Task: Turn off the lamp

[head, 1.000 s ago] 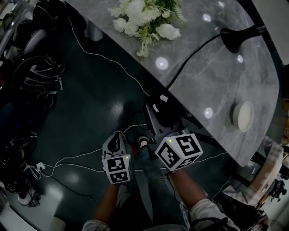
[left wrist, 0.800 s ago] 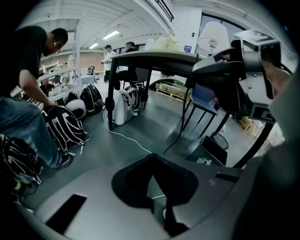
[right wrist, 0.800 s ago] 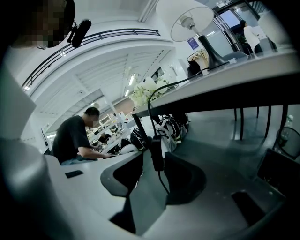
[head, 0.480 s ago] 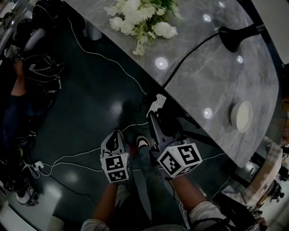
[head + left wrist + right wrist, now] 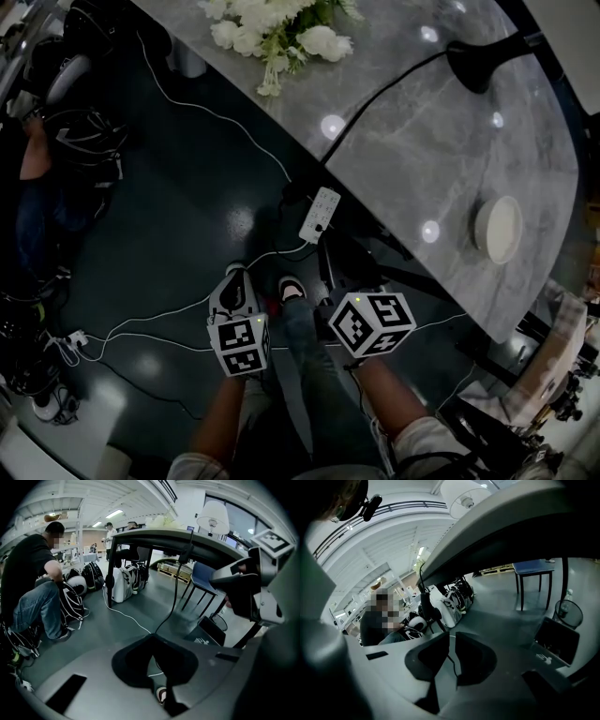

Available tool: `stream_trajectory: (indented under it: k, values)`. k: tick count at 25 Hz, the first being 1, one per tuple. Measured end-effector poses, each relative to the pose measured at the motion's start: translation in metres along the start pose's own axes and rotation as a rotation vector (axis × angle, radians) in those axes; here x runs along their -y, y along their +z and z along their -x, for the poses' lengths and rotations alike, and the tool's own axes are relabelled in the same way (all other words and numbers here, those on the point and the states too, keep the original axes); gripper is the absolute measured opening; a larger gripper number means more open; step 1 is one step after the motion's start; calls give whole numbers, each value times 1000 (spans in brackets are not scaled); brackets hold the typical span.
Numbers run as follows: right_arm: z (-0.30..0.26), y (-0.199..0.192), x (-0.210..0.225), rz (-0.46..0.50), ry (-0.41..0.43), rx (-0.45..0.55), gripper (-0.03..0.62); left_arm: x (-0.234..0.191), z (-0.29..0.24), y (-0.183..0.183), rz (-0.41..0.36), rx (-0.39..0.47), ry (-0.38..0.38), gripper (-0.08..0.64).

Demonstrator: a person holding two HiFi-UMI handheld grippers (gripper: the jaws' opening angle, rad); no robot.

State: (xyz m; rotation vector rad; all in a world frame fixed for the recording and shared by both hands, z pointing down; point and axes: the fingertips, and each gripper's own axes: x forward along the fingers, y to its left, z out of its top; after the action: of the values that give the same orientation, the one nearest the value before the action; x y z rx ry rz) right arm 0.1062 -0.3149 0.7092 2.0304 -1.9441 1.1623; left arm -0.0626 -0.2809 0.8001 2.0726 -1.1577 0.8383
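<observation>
The lamp's black base (image 5: 483,67) stands on the marble table (image 5: 422,159). Its black cord (image 5: 375,108) runs to the table's edge, and a white inline switch (image 5: 319,214) hangs just below it. My right gripper (image 5: 330,248) sits a little below the switch, apart from it. Its jaws have just been closing to a thin gap with nothing between them (image 5: 451,637). My left gripper (image 5: 239,277) hangs over the floor, shut and empty (image 5: 151,639). The white lampshade (image 5: 213,516) shows above the table's edge, with the cord (image 5: 176,592) dropping below it.
White flowers (image 5: 272,28) and a white bowl (image 5: 495,228) are on the table. A person (image 5: 37,583) crouches by bags (image 5: 124,581) at the left. White cables (image 5: 178,319) cross the dark floor. My shoe (image 5: 292,291) is between the grippers.
My right gripper has drawn back and down from the white switch, which now hangs free of it. Its jaws have narrowed. The left gripper has stayed put.
</observation>
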Motion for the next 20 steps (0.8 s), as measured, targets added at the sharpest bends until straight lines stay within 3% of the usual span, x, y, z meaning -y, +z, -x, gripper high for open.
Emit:
stream_trajectory:
  k: [10, 17, 20]
  values:
    - [17, -26, 20, 30, -40, -70, 5, 16, 6, -6, 7, -3, -3, -9]
    - [46, -26, 3, 49, -27, -118, 3, 31, 40, 22, 59, 19, -19, -9]
    - [52, -9, -9, 62, -10, -96, 2, 37, 49, 52, 51, 58, -33, -9]
